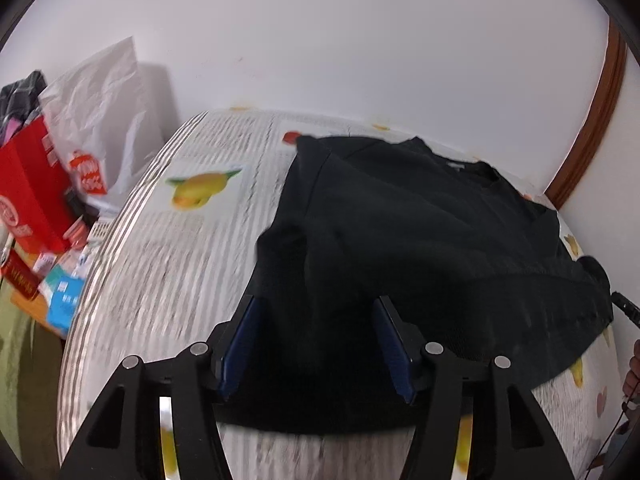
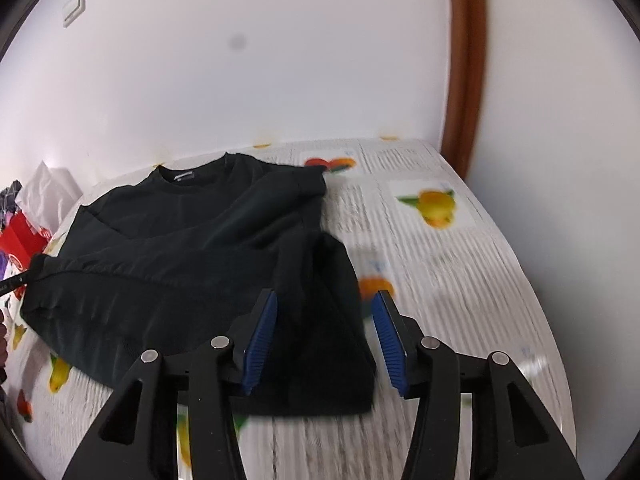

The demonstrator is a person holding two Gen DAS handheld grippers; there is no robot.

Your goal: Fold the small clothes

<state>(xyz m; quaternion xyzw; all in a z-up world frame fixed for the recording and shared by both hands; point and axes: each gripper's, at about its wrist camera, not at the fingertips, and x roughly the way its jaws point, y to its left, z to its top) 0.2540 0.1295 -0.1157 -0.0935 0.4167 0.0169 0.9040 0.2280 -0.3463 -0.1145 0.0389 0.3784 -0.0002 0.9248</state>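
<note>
The black sweatshirt [image 1: 420, 248] lies flat on the fruit-print tablecloth [image 1: 180, 264], collar toward the wall, its near hem running left to right across both grippers. At the sweatshirt's left near corner the left gripper [image 1: 316, 344] hangs with blue pads apart, cloth beneath them but unclamped; at its right near corner the right gripper [image 2: 326, 340] likewise stands spread over the hem. Each hand looks equally near its own corner, so a next fold would likely run from hem toward collar
</note>
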